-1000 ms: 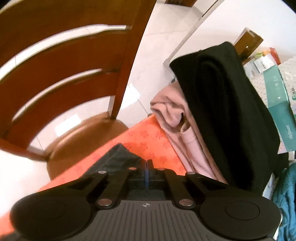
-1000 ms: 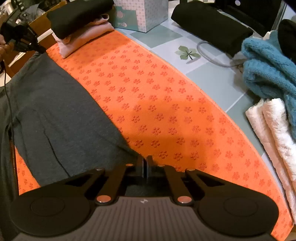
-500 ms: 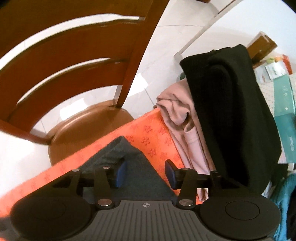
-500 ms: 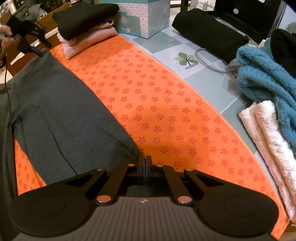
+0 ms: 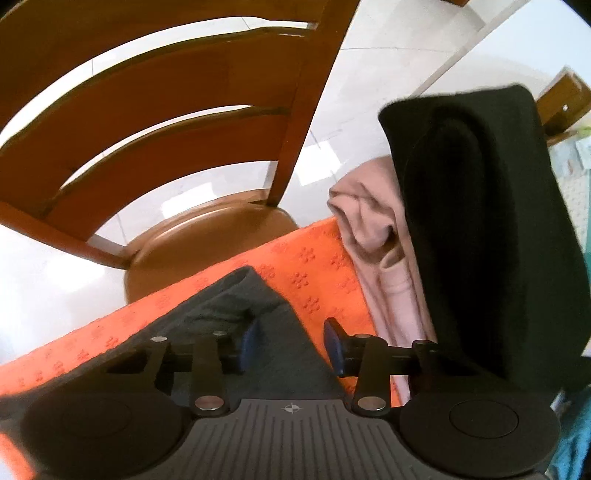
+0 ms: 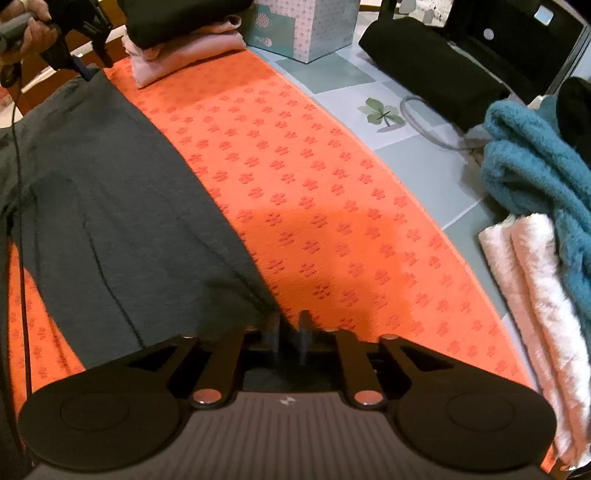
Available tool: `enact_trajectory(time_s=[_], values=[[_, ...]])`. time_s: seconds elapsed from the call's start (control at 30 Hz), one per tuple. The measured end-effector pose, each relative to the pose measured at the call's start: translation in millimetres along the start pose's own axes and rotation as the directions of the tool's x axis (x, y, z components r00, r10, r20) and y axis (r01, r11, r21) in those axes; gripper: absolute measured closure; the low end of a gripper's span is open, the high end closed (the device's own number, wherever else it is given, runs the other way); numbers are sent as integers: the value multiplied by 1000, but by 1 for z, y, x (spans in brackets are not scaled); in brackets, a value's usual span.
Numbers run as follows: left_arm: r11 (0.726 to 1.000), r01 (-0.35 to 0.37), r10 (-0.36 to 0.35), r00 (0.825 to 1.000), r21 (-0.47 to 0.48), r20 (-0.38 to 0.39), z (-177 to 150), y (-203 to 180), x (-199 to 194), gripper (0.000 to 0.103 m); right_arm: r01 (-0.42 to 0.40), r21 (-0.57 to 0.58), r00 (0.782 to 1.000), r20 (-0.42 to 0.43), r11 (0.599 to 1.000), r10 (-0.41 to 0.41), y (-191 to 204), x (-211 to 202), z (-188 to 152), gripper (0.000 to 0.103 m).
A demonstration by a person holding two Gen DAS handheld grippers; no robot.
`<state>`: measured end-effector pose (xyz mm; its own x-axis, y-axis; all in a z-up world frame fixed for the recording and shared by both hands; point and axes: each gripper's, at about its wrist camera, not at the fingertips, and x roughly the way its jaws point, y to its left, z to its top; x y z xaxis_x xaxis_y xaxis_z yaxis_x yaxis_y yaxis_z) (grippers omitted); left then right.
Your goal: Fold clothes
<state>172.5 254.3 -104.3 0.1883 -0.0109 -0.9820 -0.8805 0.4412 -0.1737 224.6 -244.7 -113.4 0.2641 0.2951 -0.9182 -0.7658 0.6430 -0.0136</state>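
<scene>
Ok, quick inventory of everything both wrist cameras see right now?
grey garment: 1, dark grey, flat on the mat
mat: 1, orange, flower print, on the table
folded stack: 2 garments, black over pink, mat's far end
tissue box: 1, teal-white, behind the mat
black bundle: 1, far table
teal knit: 1, right edge
white fleece: 1, below the knit
chair: 1, brown wood, beyond the table
left tool: open over the garment's corner
right tool: jaws just parted, at the garment's edge

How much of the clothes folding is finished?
Done: a folded black garment sits on a folded pink one. In hand: the dark grey garment lies on the orange mat; both tongs, left and right, have just opened off it. Left: the teal fluffy garment.
</scene>
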Motion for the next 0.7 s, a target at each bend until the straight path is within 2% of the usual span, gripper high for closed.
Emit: enact_trajectory(time_s=[0.07,0.1,0.2,0.23,0.27,0.33,0.5,0.7], values=[[999,-41,41,999,26,15,-4,-6,0,68,-9,30,1000,4,1000,9,-4,0,-1,71],[998,-55,55,998,25,23,-5,-7,-1,69,-18,52,1000,6,998,18,-7,0,-2,70],[996,-89,88,995,17,43,-8,-7,-2,83,-44,115,999,16,992,43,-15,0,-6,73],[996,-86,85,995,15,46,-9,-5,-2,95,-50,127,999,23,991,47,-15,0,-7,76],[997,-73,72,996,27,53,-11,-2,-3,97,-56,148,998,33,987,52,-15,0,-9,81],[996,-55,50,996,64,75,-16,1,-7,98,-65,176,997,46,982,58,-14,-2,-13,98],[994,-10,-6,990,111,138,-33,8,-31,99,-52,180,997,64,982,41,-2,-16,-24,101],[983,63,-99,973,173,208,-39,-4,-72,99,40,196,987,143,980,-69,1,-55,-27,101]])
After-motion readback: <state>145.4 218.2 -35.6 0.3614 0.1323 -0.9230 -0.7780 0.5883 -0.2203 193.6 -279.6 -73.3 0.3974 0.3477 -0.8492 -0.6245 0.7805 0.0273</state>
